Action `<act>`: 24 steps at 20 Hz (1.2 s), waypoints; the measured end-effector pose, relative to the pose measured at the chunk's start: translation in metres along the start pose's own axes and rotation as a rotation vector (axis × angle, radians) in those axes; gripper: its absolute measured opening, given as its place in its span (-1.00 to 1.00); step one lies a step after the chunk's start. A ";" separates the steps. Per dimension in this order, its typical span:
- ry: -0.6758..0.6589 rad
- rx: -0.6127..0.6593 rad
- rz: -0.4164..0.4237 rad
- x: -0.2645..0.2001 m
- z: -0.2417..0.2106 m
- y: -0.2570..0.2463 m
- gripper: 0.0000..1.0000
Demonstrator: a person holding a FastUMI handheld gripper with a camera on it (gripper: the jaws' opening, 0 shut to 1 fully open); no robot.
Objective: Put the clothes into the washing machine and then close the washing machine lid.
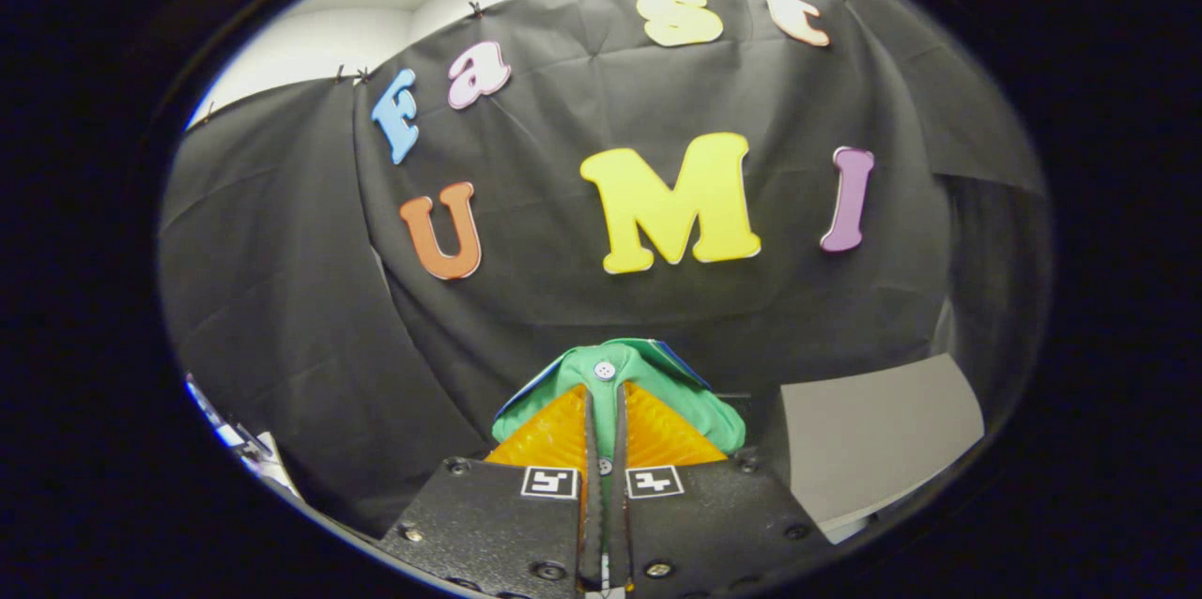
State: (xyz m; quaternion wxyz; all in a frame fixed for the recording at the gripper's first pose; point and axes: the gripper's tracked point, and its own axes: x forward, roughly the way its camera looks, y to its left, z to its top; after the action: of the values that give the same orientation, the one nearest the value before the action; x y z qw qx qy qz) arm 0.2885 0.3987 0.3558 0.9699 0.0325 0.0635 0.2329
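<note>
My gripper (604, 411) is shut on a green garment (657, 378), pinching a fold of the cloth between both fingers. The garment has a pale button (605, 370) just past the fingertips and a blue edge along its sides. It bulges up and to the right beyond the fingers, held up in the air in front of the black cloth wall. Whatever lies below the gripper is hidden by the gripper body.
A grey flat panel (878, 435) lies to the right of the fingers, low and tilted. The black booth wall (563, 299) hangs close behind the garment. Some small light objects (230, 435) sit far to the left, too small to tell.
</note>
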 end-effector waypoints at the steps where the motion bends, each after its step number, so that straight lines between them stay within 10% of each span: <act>1: 0.020 0.009 0.007 0.013 -0.007 0.004 -0.88; 24: 0.544 0.162 -0.171 0.237 -0.259 -0.073 -0.88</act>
State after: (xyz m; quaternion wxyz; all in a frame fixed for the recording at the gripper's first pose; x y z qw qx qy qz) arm 0.4944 0.4504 0.0672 0.9276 0.0408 0.3421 0.1447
